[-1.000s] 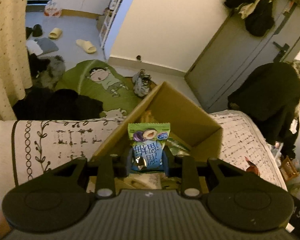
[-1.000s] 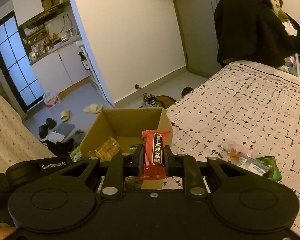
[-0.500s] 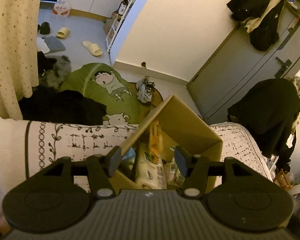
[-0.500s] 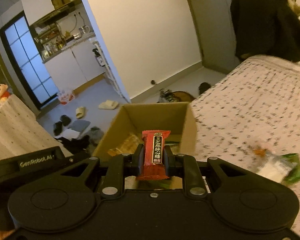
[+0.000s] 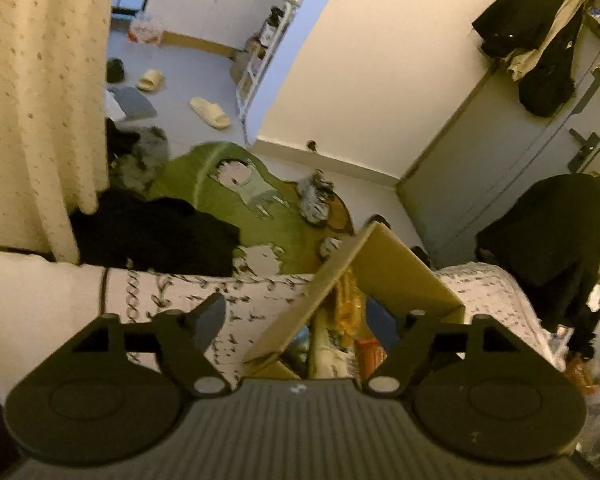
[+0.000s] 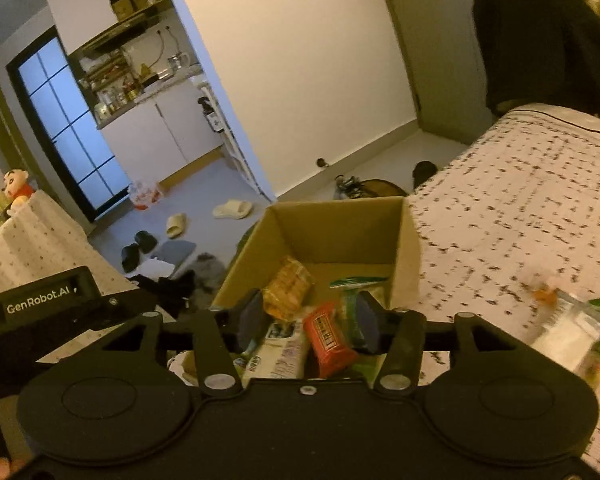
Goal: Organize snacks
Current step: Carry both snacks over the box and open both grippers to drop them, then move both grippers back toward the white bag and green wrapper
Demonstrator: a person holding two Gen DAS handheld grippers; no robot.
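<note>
On the bed (image 6: 520, 184), a cardboard box (image 6: 340, 232) stands open-topped with snacks inside: an orange packet (image 6: 288, 288), a pale wrapper (image 6: 280, 352) and a red bar (image 6: 328, 338) lying tilted among them. Above the box the right tool (image 6: 308, 320) has its fingers spread apart with nothing between them. The left tool (image 5: 312, 320) is likewise spread wide and empty over the box's (image 5: 396, 268) near edge; more loose snack packets (image 6: 572, 328) lie blurred on the bed well right of the box.

Motion blur smears the loose packets (image 6: 572, 328) on the bedspread (image 6: 520, 200), cut by the right edge.
</note>
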